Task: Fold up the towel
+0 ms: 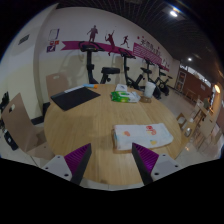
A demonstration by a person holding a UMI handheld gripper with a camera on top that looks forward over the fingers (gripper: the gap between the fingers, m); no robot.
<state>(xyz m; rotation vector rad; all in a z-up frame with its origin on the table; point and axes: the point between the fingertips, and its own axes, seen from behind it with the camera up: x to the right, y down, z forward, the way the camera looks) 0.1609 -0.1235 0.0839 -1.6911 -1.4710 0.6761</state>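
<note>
I hold the fingers (pixel 112 165) spread apart, grasping nothing. The pale towel (pixel 137 135) lies flat on the wooden surface (pixel 80 125) just ahead; soft and light, I judge, best pinched at a corner.

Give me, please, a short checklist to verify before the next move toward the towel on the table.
1. Folded towel lies on the wooden table, just ahead of the fingers: ok.
2. Hand-held gripper open, nothing between the fingers: ok.
3. Path from fingers to towel free of other things: ok.
4. Green and white item farther back stays clear of the towel: ok.
5. Chair beside the table stands apart from the towel: ok.
6. Which towel edge is loose for grasping: cannot tell.
</note>
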